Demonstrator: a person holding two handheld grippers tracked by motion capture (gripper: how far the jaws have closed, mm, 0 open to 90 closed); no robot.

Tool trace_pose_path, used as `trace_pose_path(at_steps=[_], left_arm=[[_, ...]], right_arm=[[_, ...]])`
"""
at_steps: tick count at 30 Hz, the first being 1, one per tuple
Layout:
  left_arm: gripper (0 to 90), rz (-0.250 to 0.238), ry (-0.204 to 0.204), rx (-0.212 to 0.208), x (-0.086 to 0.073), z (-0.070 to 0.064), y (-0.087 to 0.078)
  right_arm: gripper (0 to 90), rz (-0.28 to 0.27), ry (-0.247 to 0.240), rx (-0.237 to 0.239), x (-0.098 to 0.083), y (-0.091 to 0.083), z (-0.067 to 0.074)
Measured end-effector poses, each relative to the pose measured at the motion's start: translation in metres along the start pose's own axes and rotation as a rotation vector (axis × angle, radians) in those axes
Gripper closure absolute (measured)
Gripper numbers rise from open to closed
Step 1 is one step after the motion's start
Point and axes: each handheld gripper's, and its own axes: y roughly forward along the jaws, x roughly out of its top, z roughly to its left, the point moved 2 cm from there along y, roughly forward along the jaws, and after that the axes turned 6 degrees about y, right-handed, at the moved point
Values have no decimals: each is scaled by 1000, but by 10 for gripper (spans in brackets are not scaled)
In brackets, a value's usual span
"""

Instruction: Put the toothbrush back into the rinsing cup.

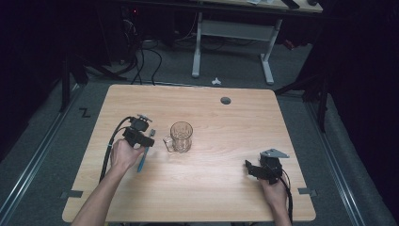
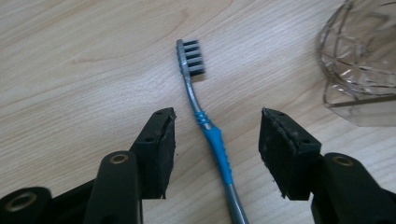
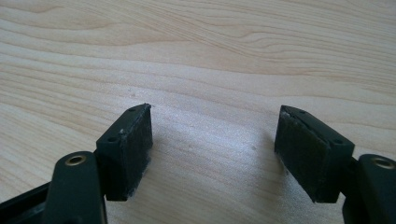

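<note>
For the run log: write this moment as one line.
left claw: open, straddling toothbrush, pads clear | right claw: open over bare table | glass mug: upright beside toothbrush

Toothbrush on table, just left of glass mug

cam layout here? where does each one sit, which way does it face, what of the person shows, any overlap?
High view: above the person's side, facing forward and down on the table; both forearms, left gripper, right gripper.
Left gripper view: on the left gripper, facing along its open jaws at the toothbrush lying between them, mug at right.
Right gripper view: on the right gripper, facing bare wood.
Shared: toothbrush and mug, high and left gripper views.
</note>
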Motion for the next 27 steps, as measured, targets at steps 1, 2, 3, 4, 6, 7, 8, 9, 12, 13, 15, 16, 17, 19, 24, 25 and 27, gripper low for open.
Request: trace_pose_path(at_steps=[1, 2, 3, 4, 6, 7, 8, 9, 12, 13, 15, 16, 17, 19, 24, 25, 27], left_arm=[[477, 18, 1, 5, 2, 1, 3], [486, 25, 1, 10, 2, 1, 5], [497, 32, -2, 15, 3, 1, 8], [505, 48, -6, 17, 4, 2, 11], [517, 70, 0, 36, 5, 2, 16], [523, 75, -7, 32, 6, 3, 18], [529, 75, -7, 32, 6, 3, 18], [534, 82, -15, 28, 7, 3, 20], [543, 101, -18, 19, 8, 3, 24], [547, 101, -18, 19, 8, 3, 24], [553, 114, -22, 10, 9, 3, 26], [566, 127, -35, 2, 9, 3, 28], [571, 127, -35, 2, 9, 3, 28], [581, 140, -41, 1, 9, 4, 30], [619, 152, -51, -5, 9, 6, 31], [628, 155, -55, -7, 9, 8, 31], [646, 163, -55, -13, 10, 9, 31]], right_arm=[[279, 0, 0, 0, 0, 0, 0], [278, 0, 0, 0, 0, 0, 0], [278, 0, 0, 0, 0, 0, 0], [278, 0, 0, 0, 0, 0, 0], [278, 0, 0, 0, 0, 0, 0], [278, 0, 0, 0, 0, 0, 0], [278, 0, 0, 0, 0, 0, 0], [279, 0, 0, 0, 0, 0, 0], [279, 0, 0, 0, 0, 0, 0], [278, 0, 0, 0, 0, 0, 0], [278, 0, 0, 0, 0, 0, 0], [279, 0, 0, 0, 0, 0, 0], [279, 0, 0, 0, 0, 0, 0], [279, 0, 0, 0, 0, 0, 0], [279, 0, 0, 0, 0, 0, 0], [279, 0, -1, 0, 0, 0, 0], [278, 0, 0, 0, 0, 0, 0]])
